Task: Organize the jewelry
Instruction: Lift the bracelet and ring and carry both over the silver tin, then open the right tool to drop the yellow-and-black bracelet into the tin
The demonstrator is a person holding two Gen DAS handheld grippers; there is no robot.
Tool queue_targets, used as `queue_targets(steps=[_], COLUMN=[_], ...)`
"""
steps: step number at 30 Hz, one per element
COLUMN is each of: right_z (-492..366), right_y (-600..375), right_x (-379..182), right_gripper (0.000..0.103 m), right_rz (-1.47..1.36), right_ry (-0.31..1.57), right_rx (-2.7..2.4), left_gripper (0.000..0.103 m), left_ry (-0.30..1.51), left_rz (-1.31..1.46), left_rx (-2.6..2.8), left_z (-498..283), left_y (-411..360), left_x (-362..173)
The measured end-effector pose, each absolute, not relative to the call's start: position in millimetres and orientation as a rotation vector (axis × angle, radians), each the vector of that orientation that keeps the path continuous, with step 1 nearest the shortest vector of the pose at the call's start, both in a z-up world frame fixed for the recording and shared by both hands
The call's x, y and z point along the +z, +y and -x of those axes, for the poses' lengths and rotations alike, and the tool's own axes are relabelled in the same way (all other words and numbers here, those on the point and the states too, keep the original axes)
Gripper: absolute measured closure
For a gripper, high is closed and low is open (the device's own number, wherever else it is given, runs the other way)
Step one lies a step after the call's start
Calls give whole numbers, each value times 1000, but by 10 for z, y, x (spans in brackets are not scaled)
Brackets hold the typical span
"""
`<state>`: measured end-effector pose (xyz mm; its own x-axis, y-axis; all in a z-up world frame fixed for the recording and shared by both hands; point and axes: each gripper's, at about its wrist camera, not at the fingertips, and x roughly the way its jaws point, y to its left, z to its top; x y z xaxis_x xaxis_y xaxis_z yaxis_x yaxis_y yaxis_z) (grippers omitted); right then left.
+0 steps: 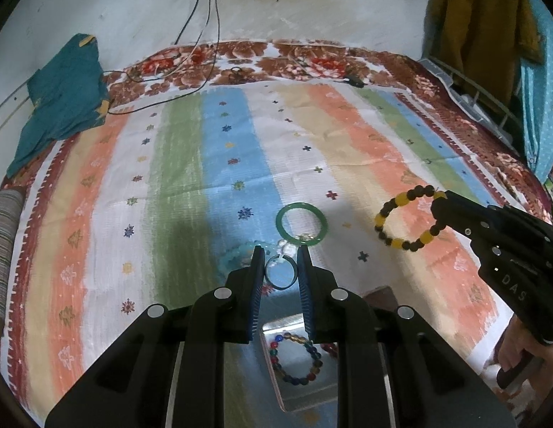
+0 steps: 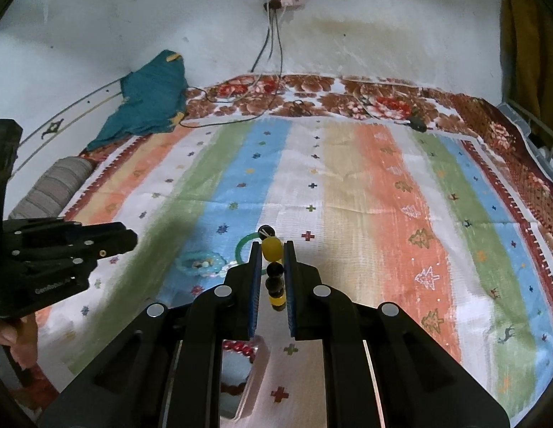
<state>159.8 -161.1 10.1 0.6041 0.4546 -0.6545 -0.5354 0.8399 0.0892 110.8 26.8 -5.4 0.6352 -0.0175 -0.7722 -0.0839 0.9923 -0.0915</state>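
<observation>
Left gripper (image 1: 280,271) clamps ring (image 1: 280,276) | right gripper (image 2: 272,273) grips beaded bracelet (image 1: 408,219) (box half-hidden)

A bangle (image 1: 302,225) lies on the bedspread (image 1: 191,164), beyond the tray (image 1: 301,385).

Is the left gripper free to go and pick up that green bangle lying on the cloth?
Probably not yet. The left gripper is shut on a small ring. The green bangle lies just ahead on the cloth, nothing between.

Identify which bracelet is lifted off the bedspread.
The yellow-and-dark beaded bracelet, pinched in the right hand-held gripper; the green bangle lies flat.
</observation>
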Motion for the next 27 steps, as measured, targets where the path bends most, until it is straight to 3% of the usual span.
queue_targets(steps=[27], right_z=[-991], right_y=[-1567], right_x=[102], right_gripper=[90], right_rz=[161], right_ry=[751], right_rx=[699], left_gripper=[85], left_ry=[879], left_rz=[145], left_rx=[-53], left_z=[-674], left_y=[49], left_x=[50])
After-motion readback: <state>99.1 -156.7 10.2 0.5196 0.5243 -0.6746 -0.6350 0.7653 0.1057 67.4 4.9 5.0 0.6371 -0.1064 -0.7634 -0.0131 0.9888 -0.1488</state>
